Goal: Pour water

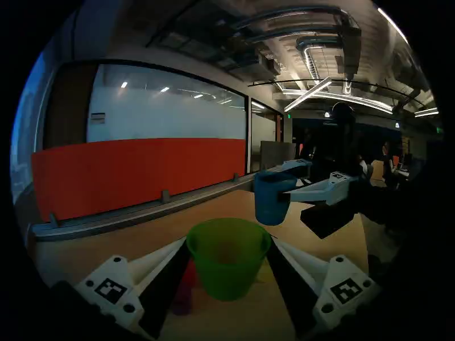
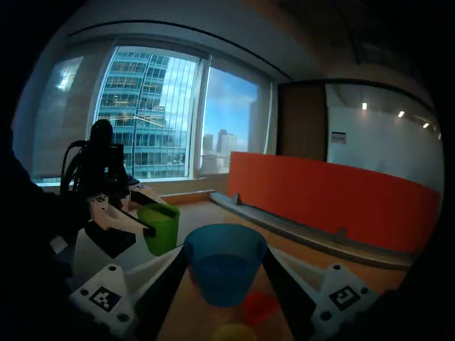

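My left gripper (image 1: pixel 228 267) is shut on a green plastic cup (image 1: pixel 228 257), held upright above the wooden table (image 1: pixel 170 227). Farther off in the left gripper view, the right gripper (image 1: pixel 287 190) holds a blue cup (image 1: pixel 273 197) upright in the air. In the right gripper view my right gripper (image 2: pixel 225 267) is shut on that blue cup (image 2: pixel 224 261), which has water in it. To its left the other gripper (image 2: pixel 149 219) carries the green cup (image 2: pixel 159 227). The two cups are apart and both look level.
An orange partition (image 1: pixel 136 170) with glass above runs along the table's far side, with a grey rail (image 1: pixel 142 210) at its foot. Small coloured cups, red (image 2: pixel 259 304) and yellow (image 2: pixel 234 332), lie on the table below the blue cup. Big windows (image 2: pixel 153 113) stand behind.
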